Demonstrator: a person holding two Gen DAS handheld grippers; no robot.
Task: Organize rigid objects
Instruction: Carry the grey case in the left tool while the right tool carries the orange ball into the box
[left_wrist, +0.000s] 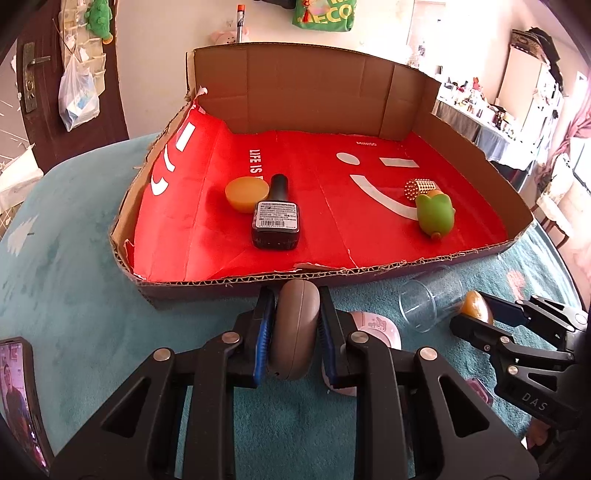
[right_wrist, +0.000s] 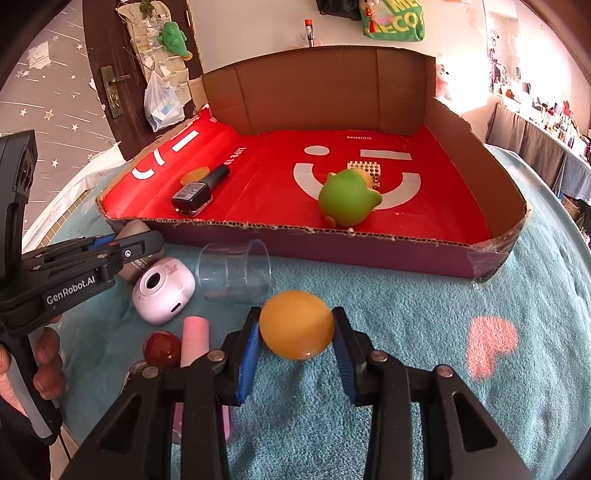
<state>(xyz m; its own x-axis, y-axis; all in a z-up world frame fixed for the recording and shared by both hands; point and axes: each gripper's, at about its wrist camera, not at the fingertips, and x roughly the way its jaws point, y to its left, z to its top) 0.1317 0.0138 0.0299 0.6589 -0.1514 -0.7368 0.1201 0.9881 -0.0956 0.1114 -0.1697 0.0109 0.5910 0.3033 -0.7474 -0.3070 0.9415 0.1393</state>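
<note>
My left gripper (left_wrist: 295, 314) is shut on a grey oval case (left_wrist: 295, 332), held just in front of the near wall of the cardboard tray (left_wrist: 258, 282). My right gripper (right_wrist: 296, 325) is shut on an orange ball (right_wrist: 296, 325) above the teal blanket, also in front of the tray (right_wrist: 332, 243). It also shows in the left wrist view (left_wrist: 476, 310). Inside the tray lie a black bottle (left_wrist: 276, 218), an orange half-round piece (left_wrist: 246, 194), a green toy (left_wrist: 435, 216) and a studded gold block (left_wrist: 419, 188).
On the blanket lie a clear plastic cup (right_wrist: 234, 273) on its side, a pink-white round device (right_wrist: 164, 290), a dark red ball (right_wrist: 162, 349) and a pink stick (right_wrist: 195, 339). A phone (left_wrist: 18, 398) lies at the left.
</note>
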